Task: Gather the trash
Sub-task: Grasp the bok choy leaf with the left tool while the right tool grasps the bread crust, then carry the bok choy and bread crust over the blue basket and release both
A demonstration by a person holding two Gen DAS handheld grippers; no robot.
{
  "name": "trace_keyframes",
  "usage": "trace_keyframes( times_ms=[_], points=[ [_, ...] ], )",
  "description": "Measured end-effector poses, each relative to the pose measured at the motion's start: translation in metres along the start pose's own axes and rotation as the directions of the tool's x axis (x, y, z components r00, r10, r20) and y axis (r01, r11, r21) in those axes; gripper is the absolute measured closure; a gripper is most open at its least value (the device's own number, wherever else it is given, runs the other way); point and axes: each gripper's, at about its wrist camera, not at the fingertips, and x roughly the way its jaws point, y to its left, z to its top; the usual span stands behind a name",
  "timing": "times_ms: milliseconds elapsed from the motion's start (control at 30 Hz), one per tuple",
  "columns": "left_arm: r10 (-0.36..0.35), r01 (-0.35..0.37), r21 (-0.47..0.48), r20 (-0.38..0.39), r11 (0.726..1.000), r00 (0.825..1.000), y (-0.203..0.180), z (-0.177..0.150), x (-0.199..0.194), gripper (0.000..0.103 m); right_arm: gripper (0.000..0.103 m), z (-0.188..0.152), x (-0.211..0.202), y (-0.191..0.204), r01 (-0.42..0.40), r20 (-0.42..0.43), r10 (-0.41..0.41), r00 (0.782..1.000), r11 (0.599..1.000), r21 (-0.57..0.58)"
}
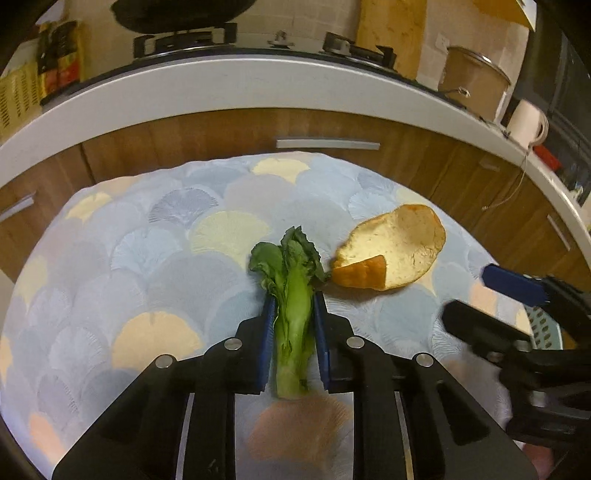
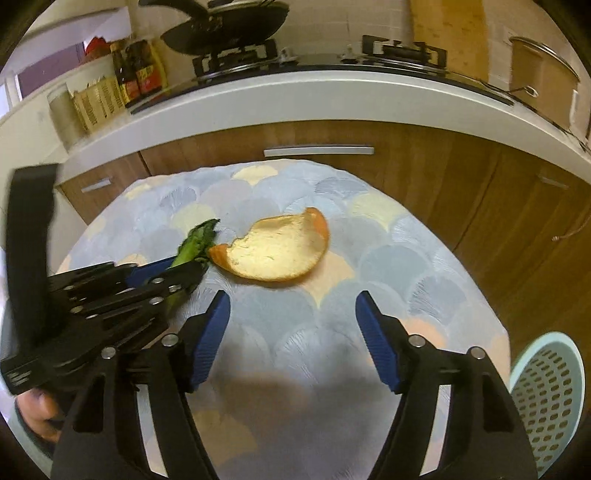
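A green vegetable stalk with dark leaves lies on the table's patterned cloth. My left gripper is shut on it, a blue pad pressed against each side of the stem. In the right wrist view the stalk pokes out past the left gripper. Just right of the leaves lies a curled orange peel, pale inside up. My right gripper stands open a little short of the peel, with nothing between its pads. It also shows in the left wrist view as the right gripper.
A pale blue perforated basket stands by the table's right edge. Behind the table run wooden cabinets under a white counter with a hob, a pan, bottles and a pot.
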Motion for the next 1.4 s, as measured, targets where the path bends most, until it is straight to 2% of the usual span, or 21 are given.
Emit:
trace_keyframes(
  times_ms=[100, 200, 367, 467, 567, 633, 700, 867, 1000, 1267, 1400],
  points=[
    [0.005, -0.005, -0.033, 0.017, 0.999, 1.0, 0.01, -0.002, -0.007, 0.085, 0.023, 0.003, 0.013, 0.006, 0.014, 0.0, -0.014, 1.0, 1.0, -0.009],
    [0.031, -0.027, -0.055, 0.073, 0.998, 0.997, 0.02, -0.006, -0.015, 0.085, 0.015, 0.006, 0.028, 0.011, 0.046, -0.005, -0.046, 0.999, 0.999, -0.021],
    [0.027, -0.015, -0.092, 0.127, 0.996, 0.992, 0.029, -0.004, -0.019, 0.085, 0.014, 0.011, 0.05, 0.022, 0.086, -0.046, -0.089, 0.995, 0.994, -0.074],
    [0.035, -0.021, -0.118, 0.123, 0.993, 0.992, 0.033, -0.003, -0.019, 0.085, 0.014, 0.018, 0.056, 0.028, 0.089, -0.039, -0.093, 0.995, 0.992, -0.091],
    [0.016, 0.001, -0.142, 0.114, 0.99, 0.993, 0.038, -0.002, -0.018, 0.085, 0.015, 0.021, 0.064, 0.03, 0.093, -0.055, -0.098, 0.994, 0.991, -0.093],
    [0.013, 0.003, -0.153, 0.104, 0.988, 0.994, 0.04, -0.002, -0.015, 0.085, 0.022, 0.021, 0.062, 0.029, 0.089, -0.044, -0.093, 0.995, 0.992, -0.088],
    [0.018, -0.002, -0.148, 0.106, 0.989, 0.994, 0.039, -0.002, -0.015, 0.085, 0.036, 0.02, 0.058, 0.029, 0.097, -0.029, -0.1, 0.995, 0.992, -0.082],
    [0.033, -0.018, -0.124, 0.116, 0.992, 0.993, 0.034, -0.003, -0.016, 0.085, 0.064, 0.016, 0.045, 0.028, 0.071, 0.032, -0.068, 0.997, 0.995, -0.073],
    [0.03, -0.015, -0.12, 0.125, 0.993, 0.992, 0.033, -0.003, -0.017, 0.085, 0.078, 0.015, 0.038, 0.022, 0.037, 0.061, -0.034, 0.998, 0.998, -0.048],
    [0.033, -0.022, -0.075, 0.145, 0.997, 0.989, 0.022, -0.003, -0.022, 0.085, 0.084, 0.008, 0.017, 0.004, -0.008, 0.085, 0.006, 0.996, 1.0, 0.026],
    [-0.054, 0.061, -0.049, 0.143, 0.997, 0.988, -0.001, -0.003, -0.035, 0.085, 0.084, -0.006, -0.016, -0.01, 0.009, 0.114, -0.015, 0.993, 0.999, 0.053]
  ],
)
